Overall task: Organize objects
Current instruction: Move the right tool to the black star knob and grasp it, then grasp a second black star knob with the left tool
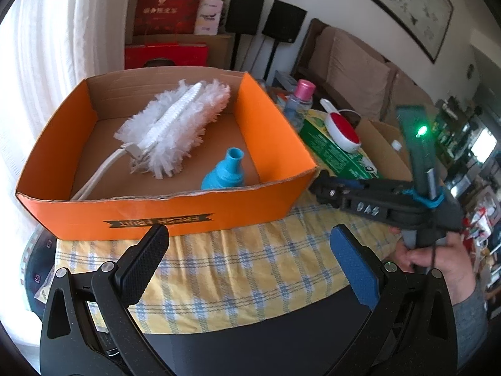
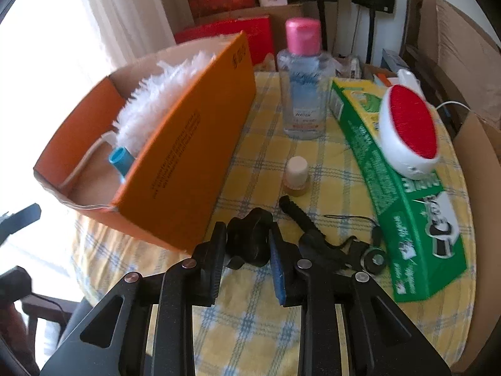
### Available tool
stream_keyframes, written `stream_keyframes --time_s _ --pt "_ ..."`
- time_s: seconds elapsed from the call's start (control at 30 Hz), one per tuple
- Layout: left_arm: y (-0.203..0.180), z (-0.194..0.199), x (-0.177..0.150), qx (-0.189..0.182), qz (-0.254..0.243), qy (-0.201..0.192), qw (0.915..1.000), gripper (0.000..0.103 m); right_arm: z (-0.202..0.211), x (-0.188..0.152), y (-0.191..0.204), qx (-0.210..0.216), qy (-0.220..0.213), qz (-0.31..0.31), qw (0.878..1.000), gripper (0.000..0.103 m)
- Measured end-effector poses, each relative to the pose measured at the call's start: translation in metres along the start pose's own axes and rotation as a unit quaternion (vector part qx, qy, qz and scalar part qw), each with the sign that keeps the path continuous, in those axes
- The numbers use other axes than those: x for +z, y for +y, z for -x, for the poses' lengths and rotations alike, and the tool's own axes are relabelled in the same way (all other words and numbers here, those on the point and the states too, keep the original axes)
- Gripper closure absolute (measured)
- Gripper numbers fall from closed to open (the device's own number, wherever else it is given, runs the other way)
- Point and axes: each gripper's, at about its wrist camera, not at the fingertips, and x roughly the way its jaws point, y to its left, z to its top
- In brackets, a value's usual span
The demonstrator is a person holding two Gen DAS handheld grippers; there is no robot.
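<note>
Tongs came first in both views. At the bottom of the left wrist view we saw the left tongs (image 1: 250, 266) spread wide over the checked cloth of the desk (image 1: 250, 282), pinching nothing. At the bottom centre of the right wrist view, the right tongs (image 2: 247, 250) were pressed onto a black knobbed part of a small tripod (image 2: 250, 244), whose ribbed leg (image 2: 296, 213) lay on the cloth just right of them. Beyond it, at mid-frame, stood a small white-capped bottle (image 2: 297, 175). To the left sat the orange box (image 2: 188, 163), holding a white duster (image 2: 150, 103) and a blue bottle (image 2: 120, 159). To the right lay a green carton (image 2: 407, 219) with a red-and-white brush (image 2: 410, 128) on top. Farthest, at upper centre, stood a clear pink-capped bottle (image 2: 302, 84).
</note>
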Motion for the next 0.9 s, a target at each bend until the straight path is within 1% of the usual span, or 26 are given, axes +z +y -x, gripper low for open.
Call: stream_keyframes --time_s 0.13,0.37,0.5,0.7,0.8,0.9 --pt "-0.014 -0.003 -0.005 -0.014 -0.014 0.006 0.9998 0.000 0.028 -0.001 -0.007 -0.001 -0.019 -0.016 1.000 0.077" --pt "-0.046 -0.017 -0.007 -0.035 -0.044 0.016 0.9983 0.000 0.074 -0.005 -0.026 -0.019 -0.043 -0.044 0.998 0.077" --pt "-0.061 -0.028 -0.008 -0.049 -0.049 0.027 0.9973 0.000 0.097 -0.013 -0.041 -0.026 -0.057 -0.063 0.996 0.077" --pt "-0.087 -0.046 -0.008 -0.067 -0.068 0.041 0.9946 0.000 0.115 -0.028 -0.057 -0.034 -0.067 -0.083 0.994 0.077" --pt "-0.103 -0.054 -0.009 -0.074 -0.078 0.041 0.9933 0.000 0.120 -0.036 -0.063 -0.044 -0.069 -0.091 0.992 0.077" --pt "-0.114 -0.063 -0.006 -0.073 -0.087 0.036 0.9929 0.001 0.123 -0.046 -0.071 -0.046 -0.072 -0.106 0.991 0.077"
